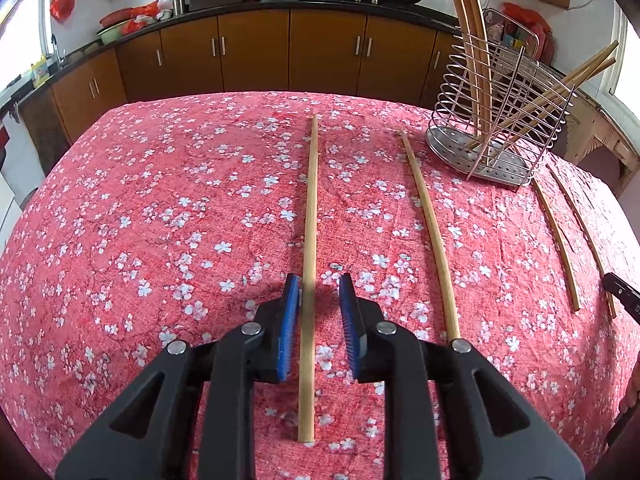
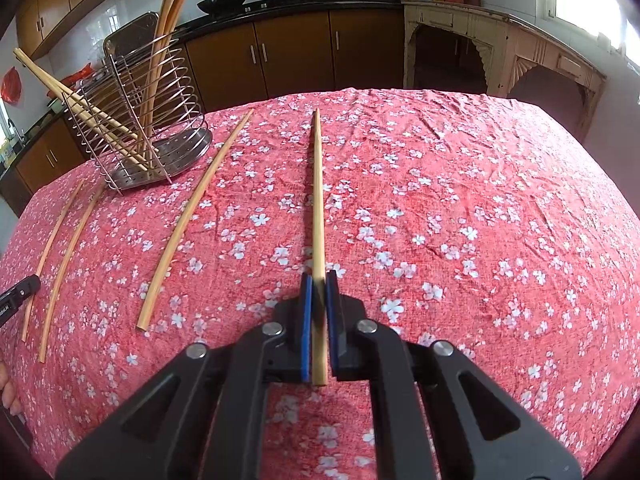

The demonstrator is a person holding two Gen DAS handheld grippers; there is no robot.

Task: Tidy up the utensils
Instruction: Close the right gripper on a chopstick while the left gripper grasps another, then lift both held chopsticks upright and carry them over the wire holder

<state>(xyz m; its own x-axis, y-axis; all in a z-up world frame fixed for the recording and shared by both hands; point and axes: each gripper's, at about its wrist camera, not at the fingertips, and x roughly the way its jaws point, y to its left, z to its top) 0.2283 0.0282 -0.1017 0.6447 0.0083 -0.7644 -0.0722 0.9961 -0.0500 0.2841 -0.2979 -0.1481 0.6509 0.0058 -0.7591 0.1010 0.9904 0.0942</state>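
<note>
Chopsticks are laid out singly on a floral cloth (image 1: 160,208), spaced apart, presumably so each can be taken without disturbing the next. Right gripper (image 2: 319,280) is clamped narrow on one stick (image 2: 318,200), near its thick end; long axis runs 6 to 12 o'clock along the fingers, tip pointing away at 12. Whether this stick is lifted or resting on the cloth cannot be told.

Left gripper (image 1: 319,282) is held wide, straddling another stick (image 1: 310,240). Left pad (image 1: 290,312) is just beside or touching it; right pad is apart. No grip is made yet. Its axis also runs 6 to 12.

Rack (image 1: 500,120) stands at 1 o'clock in the left view, 10 o'clock in the right. Several sticks are already leaned inside it, thin ends down. Judged: the remaining sticks are bound for the rack, and a near-end grip suits tipping them in point first.
</note>
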